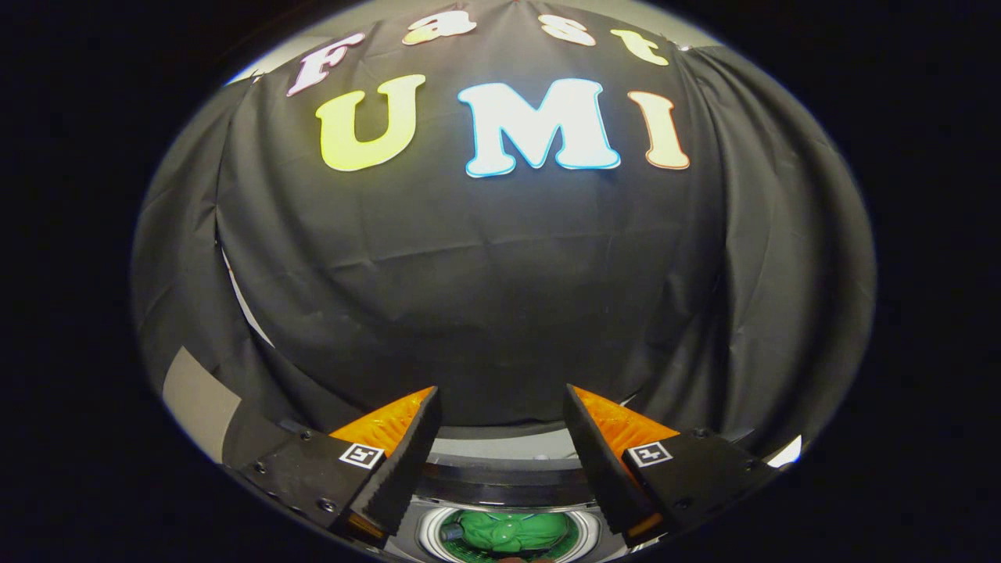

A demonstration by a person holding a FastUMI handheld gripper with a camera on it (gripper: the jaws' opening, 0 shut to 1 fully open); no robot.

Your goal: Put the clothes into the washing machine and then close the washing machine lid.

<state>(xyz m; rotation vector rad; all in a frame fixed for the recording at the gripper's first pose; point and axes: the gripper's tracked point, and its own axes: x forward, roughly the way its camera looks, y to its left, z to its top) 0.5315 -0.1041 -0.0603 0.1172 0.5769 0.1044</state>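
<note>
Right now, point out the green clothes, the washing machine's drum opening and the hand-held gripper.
green clothes (508, 532), gripper view, middle of the bundle inside the drum.
drum opening (428, 533), gripper view, pale rim beside the clothes.
hand-held gripper (500, 410), gripper view, midway between its spread fingertips, holding nothing.

1. The clothes in the washing machine are bright green.
2. The round ring around them looks white, maybe silver.
3. The booth wall is plain black cloth.

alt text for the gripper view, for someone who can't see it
The open gripper hangs above a washing machine, whose round drum opening holds green clothes below the fingers. Black cloth wall lies beyond.
</note>
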